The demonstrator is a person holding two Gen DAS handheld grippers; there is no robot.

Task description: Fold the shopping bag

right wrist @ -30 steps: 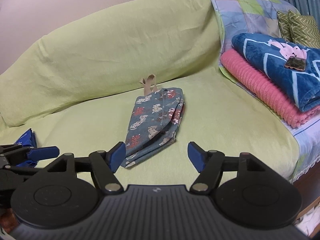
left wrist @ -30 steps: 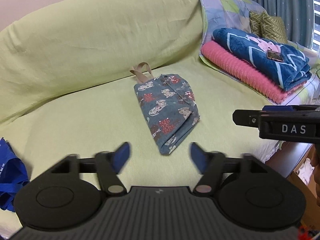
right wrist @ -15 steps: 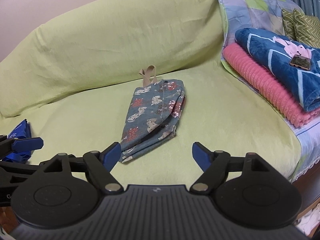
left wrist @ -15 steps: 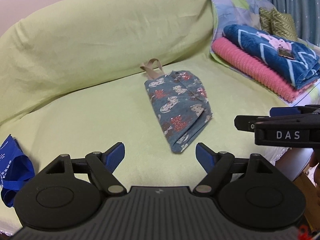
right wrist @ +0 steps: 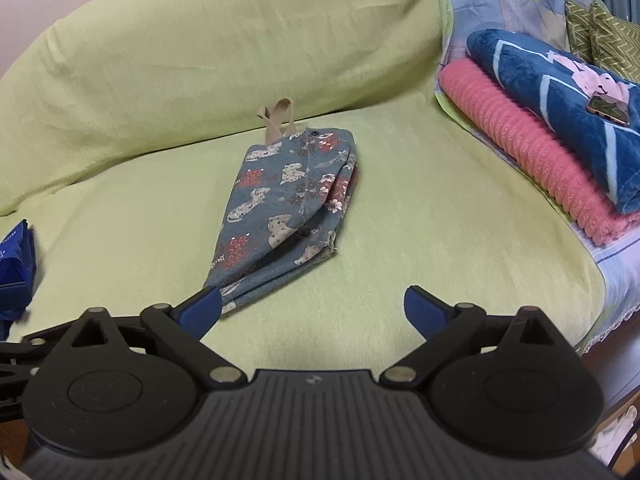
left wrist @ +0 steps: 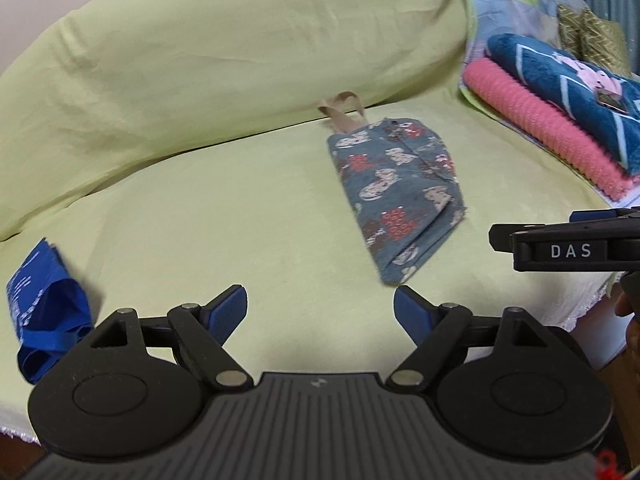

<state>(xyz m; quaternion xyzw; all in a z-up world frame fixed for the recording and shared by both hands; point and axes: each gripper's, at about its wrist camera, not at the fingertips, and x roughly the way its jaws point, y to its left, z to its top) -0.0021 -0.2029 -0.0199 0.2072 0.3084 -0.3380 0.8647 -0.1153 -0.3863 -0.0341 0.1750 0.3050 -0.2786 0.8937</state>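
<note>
A folded blue-grey shopping bag (left wrist: pixel 398 196) (right wrist: pixel 288 204) printed with cats and red flowers lies on the green sofa seat, its beige handles (left wrist: pixel 344 110) (right wrist: pixel 278 118) pointing at the backrest. My left gripper (left wrist: pixel 320 310) hovers open in front of the bag, nothing between its blue fingers. My right gripper (right wrist: pixel 312 308) is open too, its left fingertip (right wrist: pixel 202 306) over the bag's near corner; touching or not, I cannot tell. The right gripper (left wrist: pixel 568 240) also shows side-on at the left wrist view's right edge.
A crumpled bright blue bag (left wrist: pixel 44 304) (right wrist: pixel 14 264) lies at the seat's left end. Folded pink (right wrist: pixel 536 160) and blue blankets (right wrist: pixel 560 96) with a phone (right wrist: pixel 608 110) on top are stacked at the right. The green backrest (left wrist: pixel 224 48) rises behind.
Both grippers have drawn back and turned slightly left, so the patterned bag has slid right in the left wrist view and more of the blue bag shows. Both jaws have spread wider.
</note>
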